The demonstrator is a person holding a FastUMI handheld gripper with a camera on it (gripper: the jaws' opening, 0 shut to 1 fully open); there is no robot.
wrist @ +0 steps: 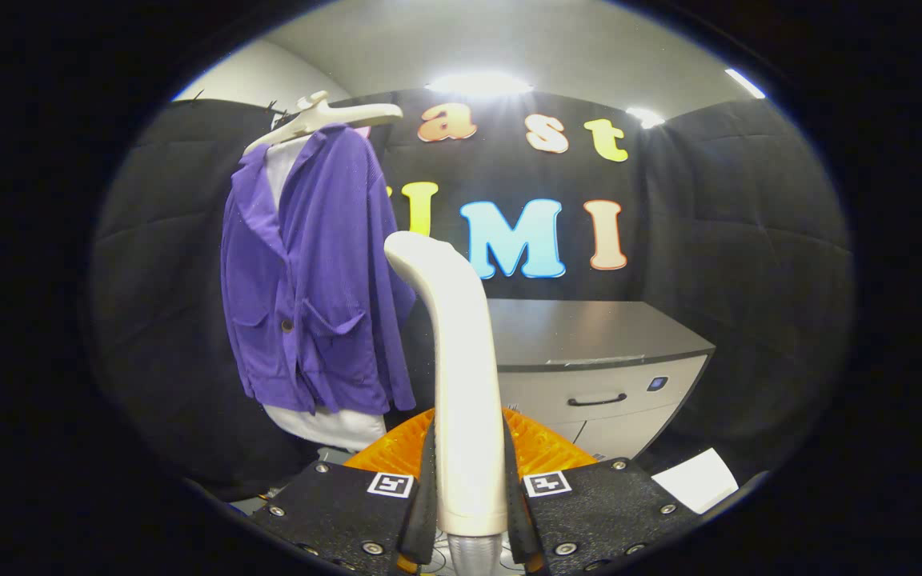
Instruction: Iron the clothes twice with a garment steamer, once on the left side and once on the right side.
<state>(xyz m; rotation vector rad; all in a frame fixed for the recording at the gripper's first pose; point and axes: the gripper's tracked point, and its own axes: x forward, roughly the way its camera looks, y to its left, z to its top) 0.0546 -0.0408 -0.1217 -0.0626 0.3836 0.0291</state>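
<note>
Fingers [429, 488] clamp smooth curved steamer [461, 384] (beside ribbed jacket [317, 272]).

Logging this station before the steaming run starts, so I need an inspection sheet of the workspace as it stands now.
Surface: grey cabinet top, bare.
Job's things: purple jacket over a white garment, hanging on a pale hanger; garment steamer upright between the gripper's fingers, its head just right of the jacket.
Clutter: orange ribbed item behind the steamer; white sheet low at right.
Gripper: shut on the steamer's handle.
Cables: nothing seen.
Surroundings: black booth wall, ceiling lights, cabinet drawer with dark handle.
</note>
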